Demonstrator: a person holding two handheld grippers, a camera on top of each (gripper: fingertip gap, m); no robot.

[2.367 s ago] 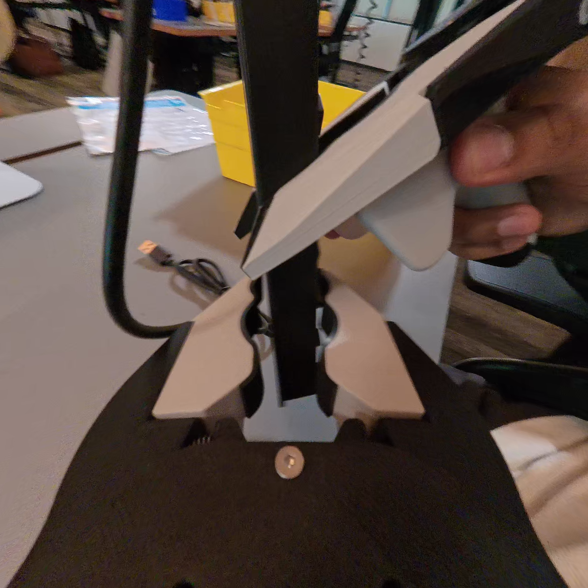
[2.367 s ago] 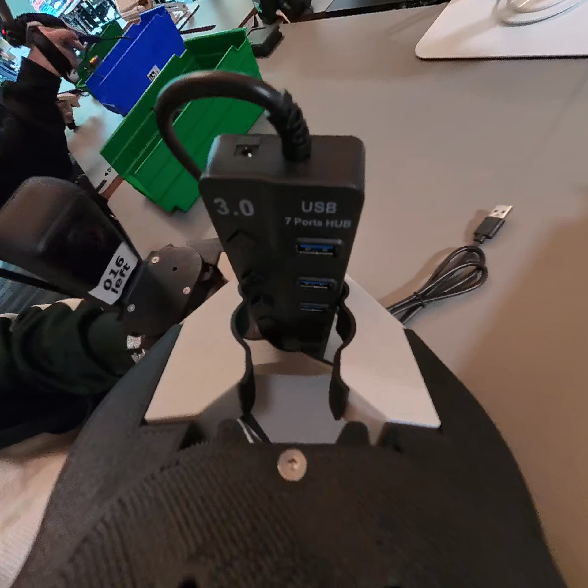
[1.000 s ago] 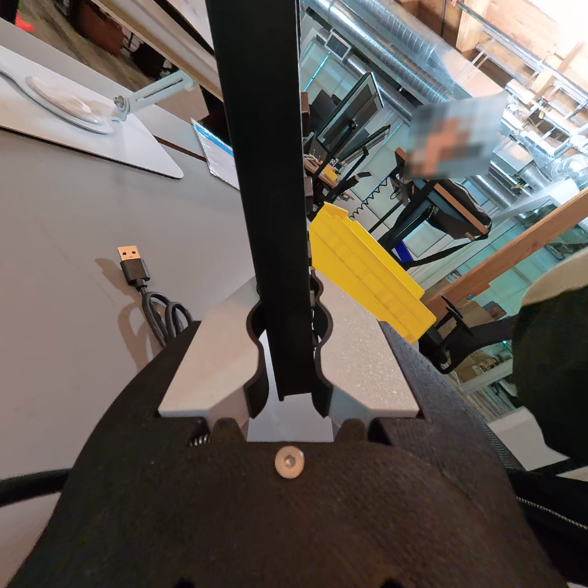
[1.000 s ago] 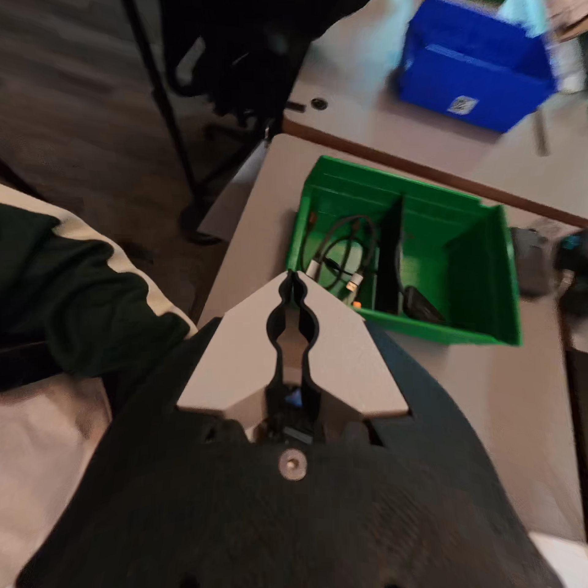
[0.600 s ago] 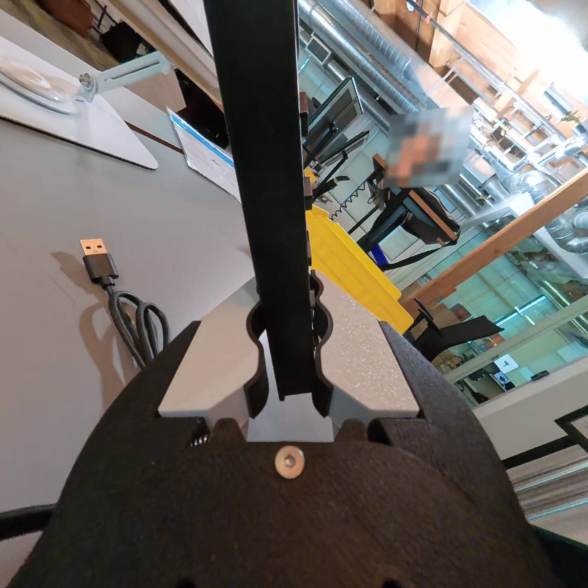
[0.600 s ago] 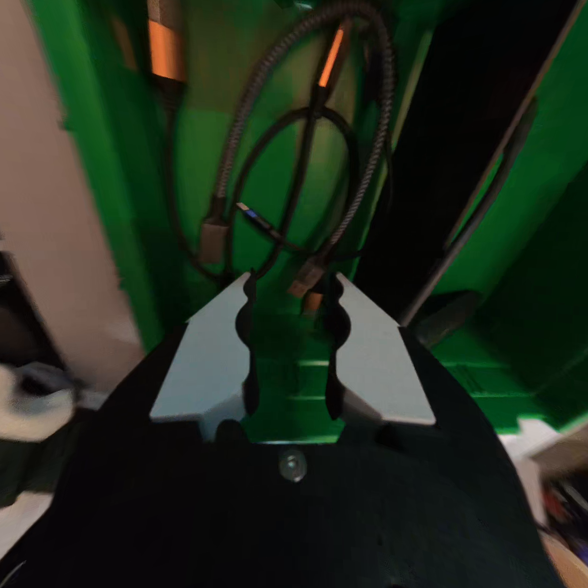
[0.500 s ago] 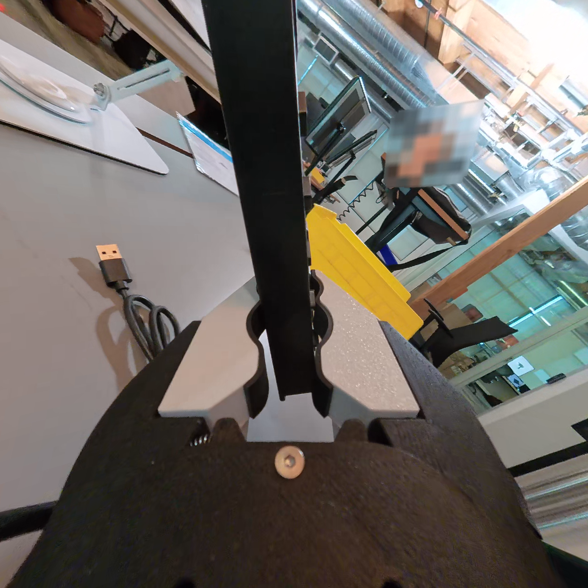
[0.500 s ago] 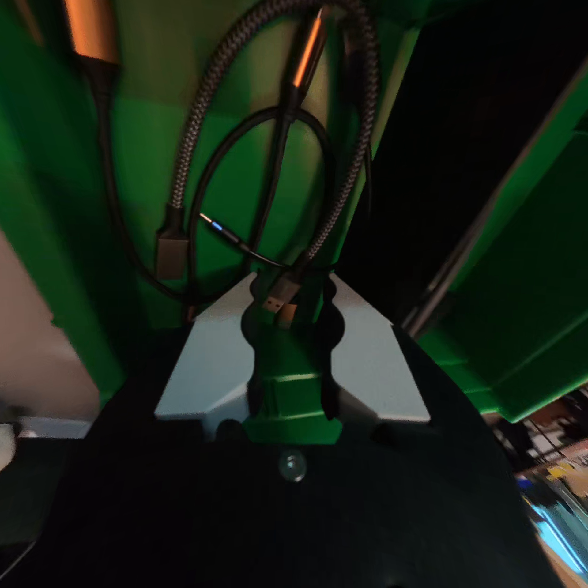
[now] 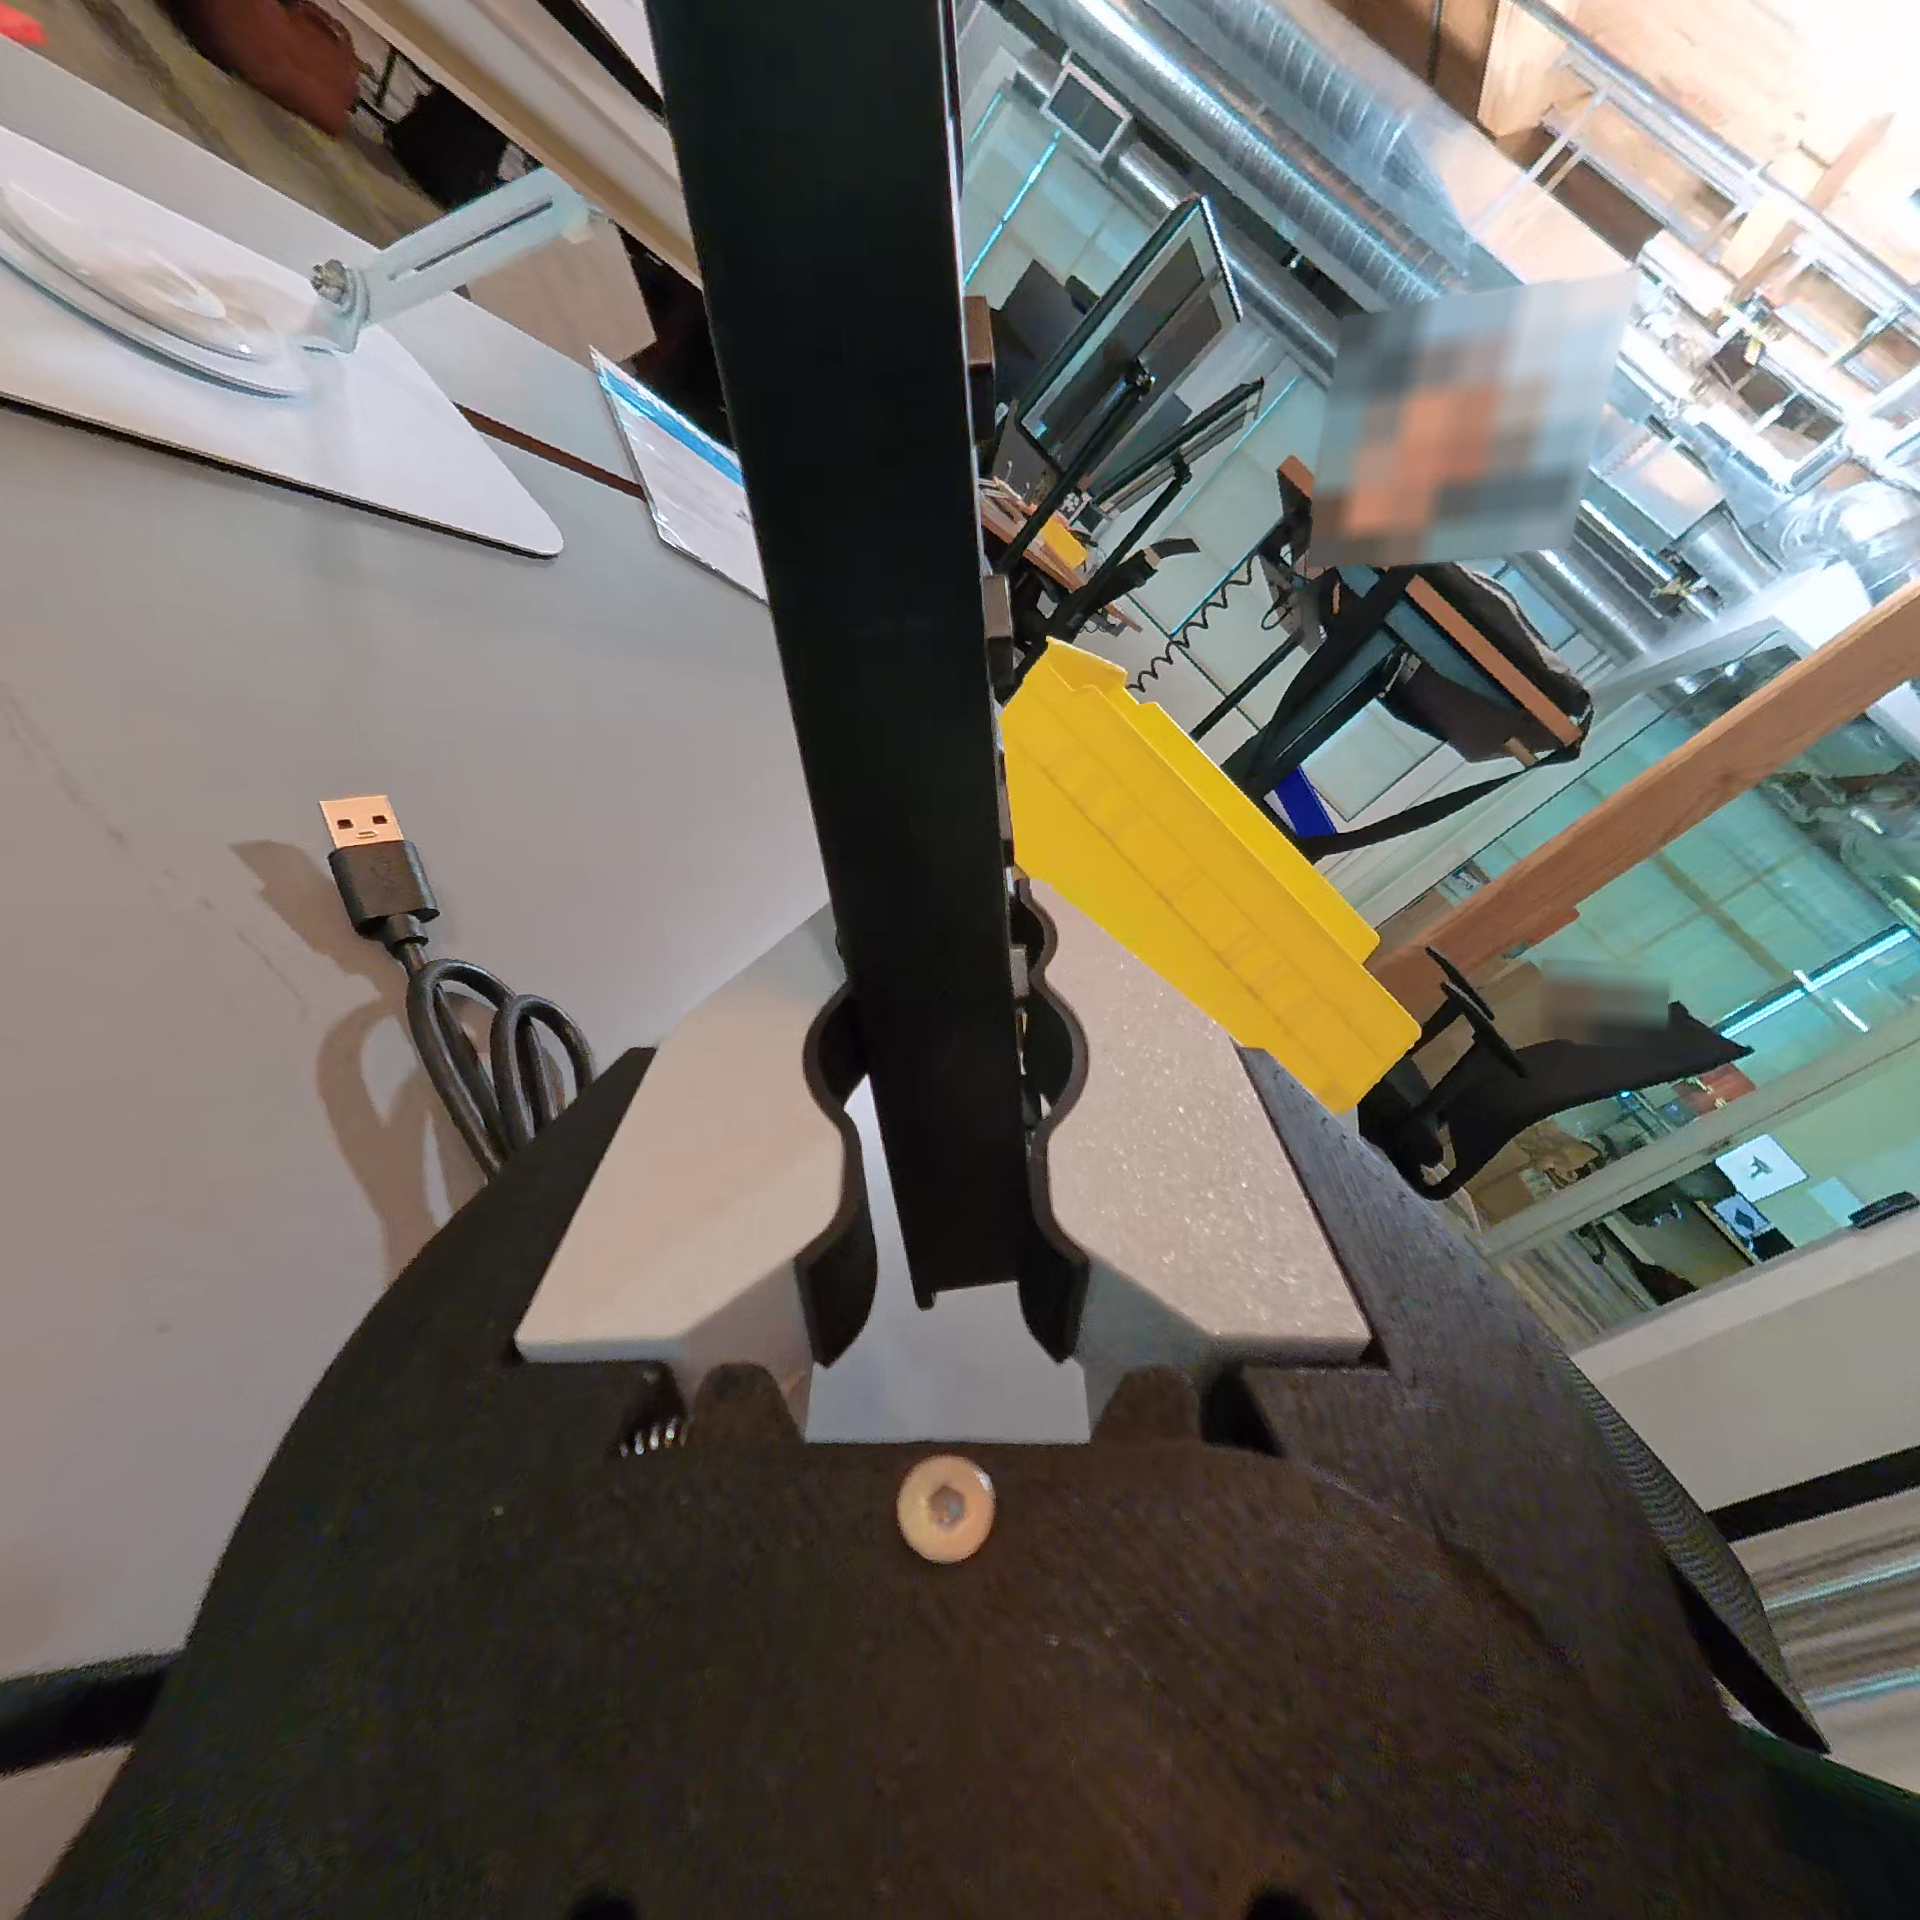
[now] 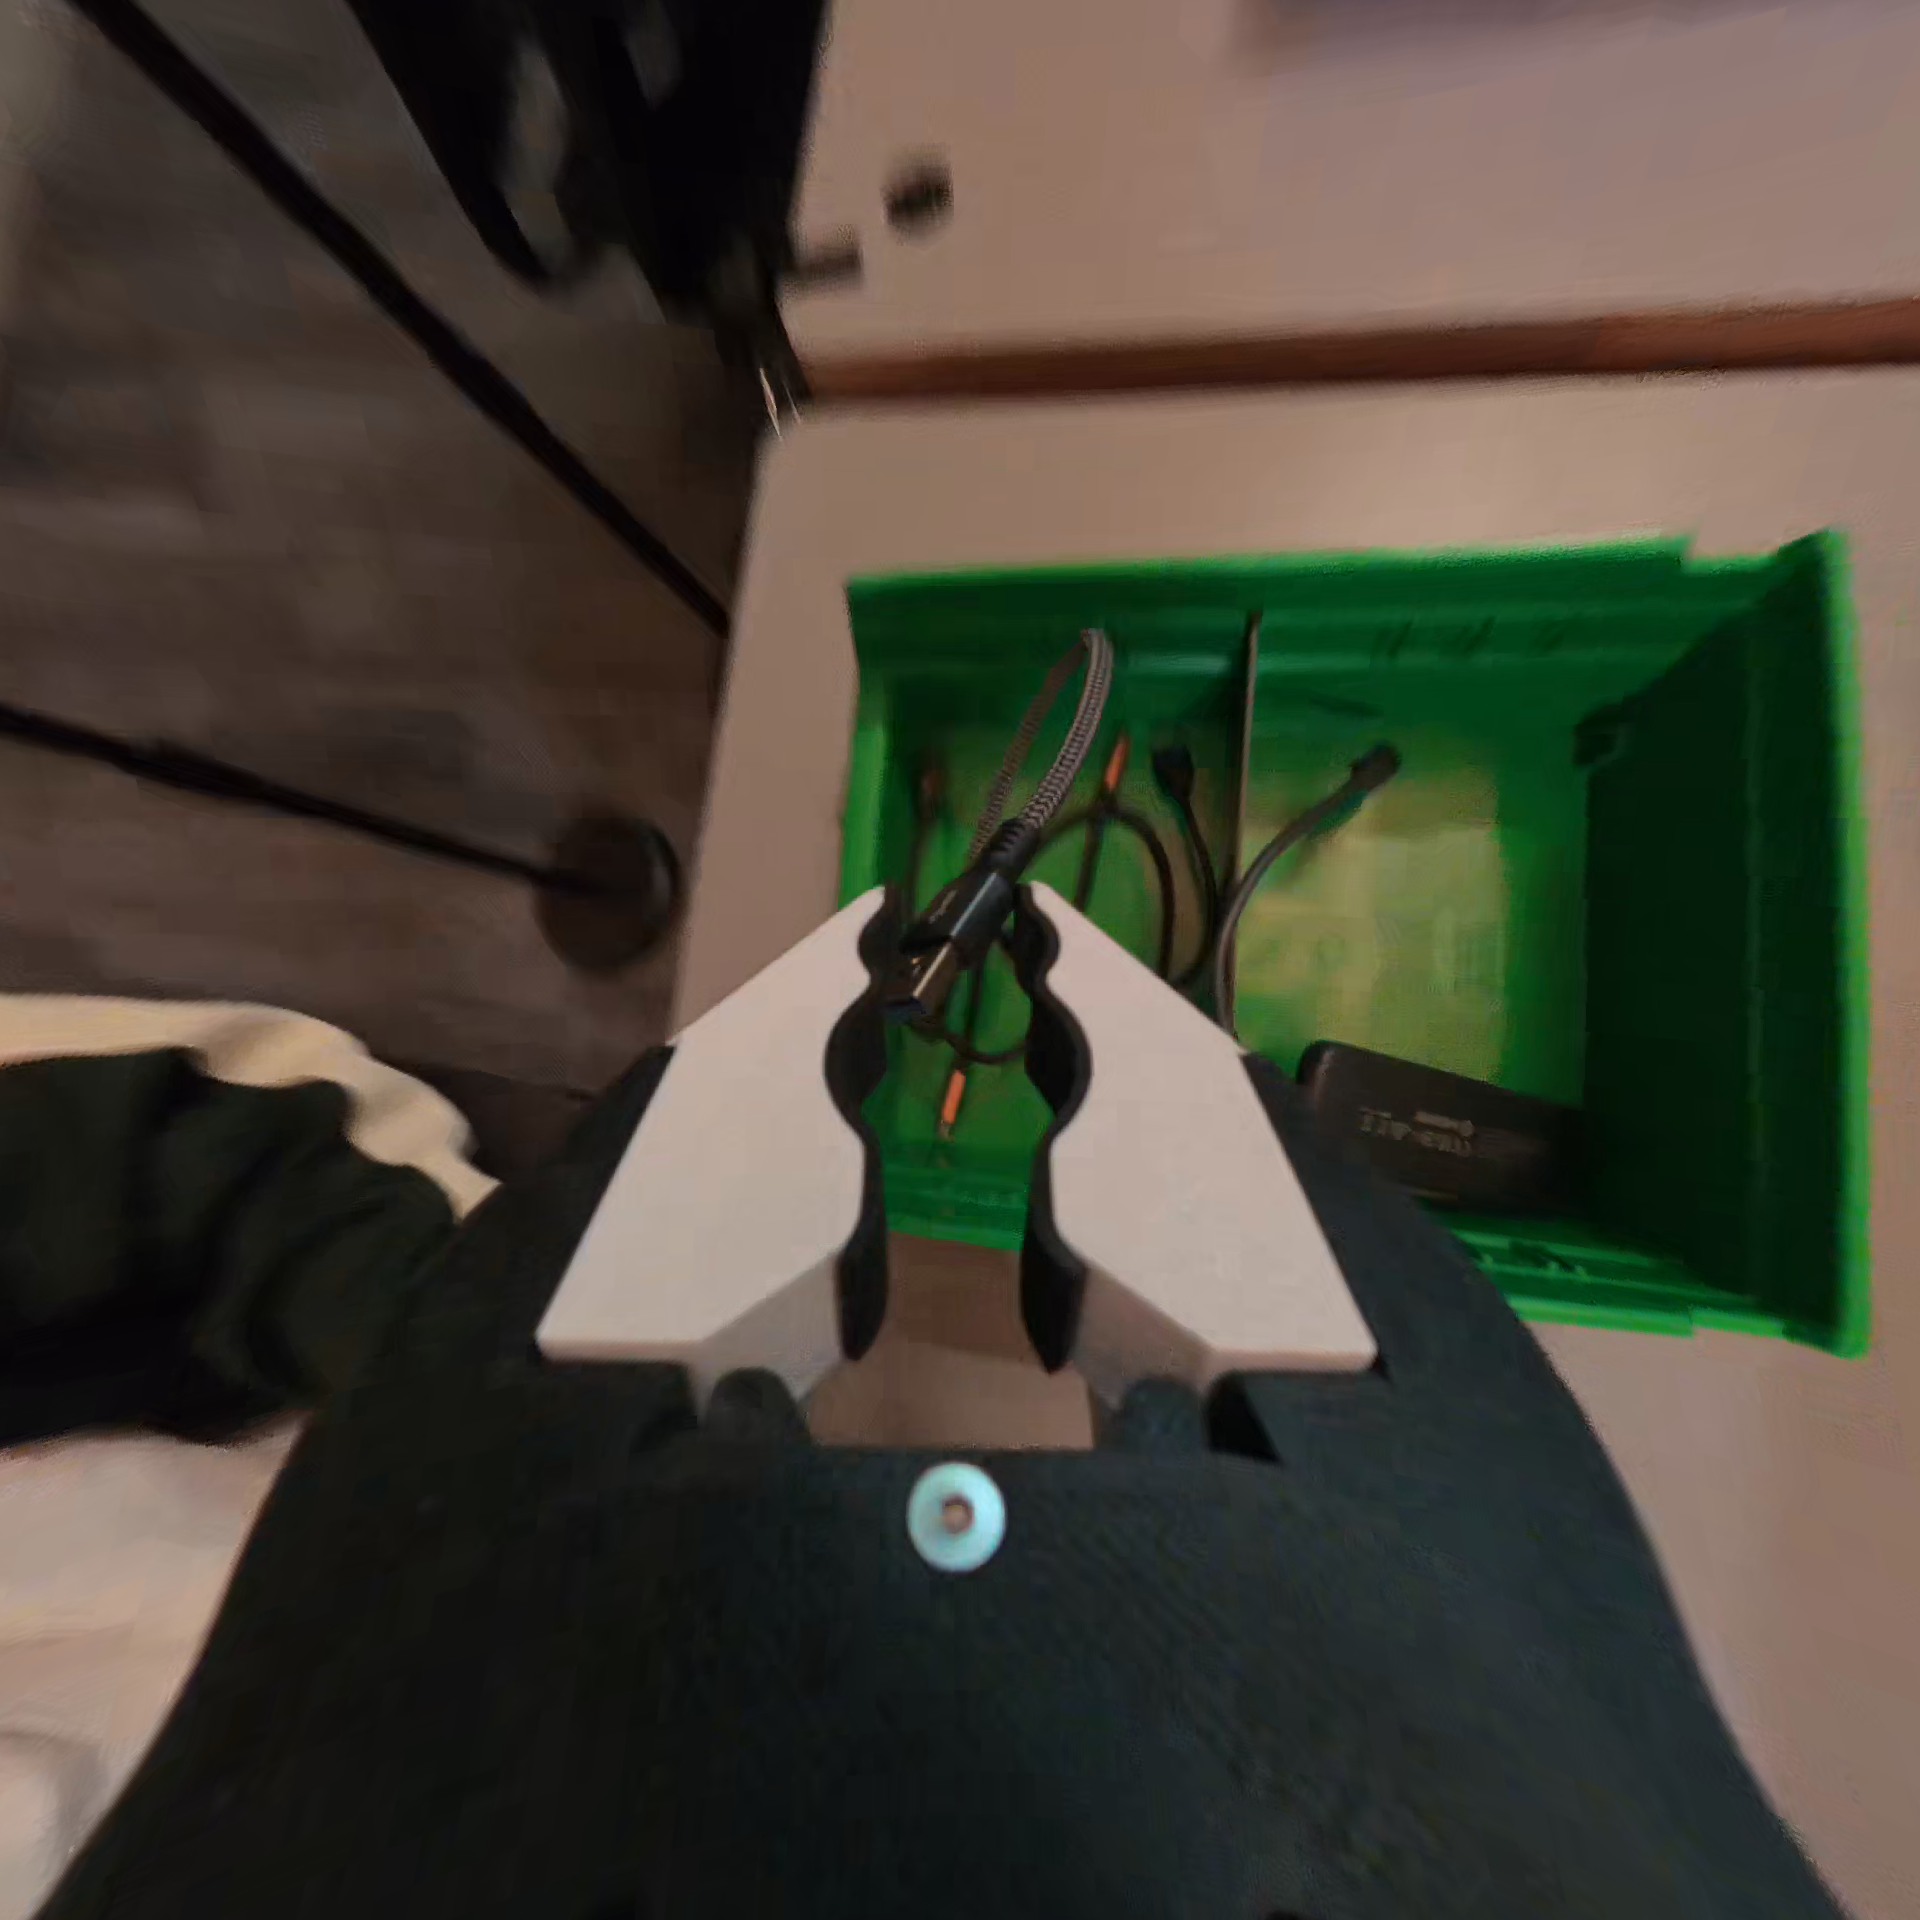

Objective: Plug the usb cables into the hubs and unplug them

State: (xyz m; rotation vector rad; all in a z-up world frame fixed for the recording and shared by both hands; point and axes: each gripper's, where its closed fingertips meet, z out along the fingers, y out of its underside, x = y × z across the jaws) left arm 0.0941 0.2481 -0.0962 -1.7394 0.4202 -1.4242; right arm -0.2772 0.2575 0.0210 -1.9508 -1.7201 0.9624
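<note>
In the left wrist view my left gripper (image 9: 940, 935) is shut on a long black USB hub (image 9: 842, 468) that stands up between the fingers. The hub's own black cable with a USB plug (image 9: 369, 857) lies on the grey table to the left. In the right wrist view my right gripper (image 10: 956, 899) is shut on the dark plug of a braided USB cable (image 10: 951, 925), held above a green bin (image 10: 1714, 935). The braided cord (image 10: 1049, 769) trails back into the bin's left compartment, among several other cables.
A yellow bin (image 9: 1195, 894) sits behind the hub. A white flat stand base (image 9: 312, 416) lies at the far left of the table. A black hub (image 10: 1434, 1132) rests in the green bin's right compartment. The table edge and dark floor (image 10: 312, 623) are left of the bin.
My right gripper went down into the green bin open, closed on the braided cable's plug, and has lifted it up and back out. My left gripper kept holding the hub with small swings.
</note>
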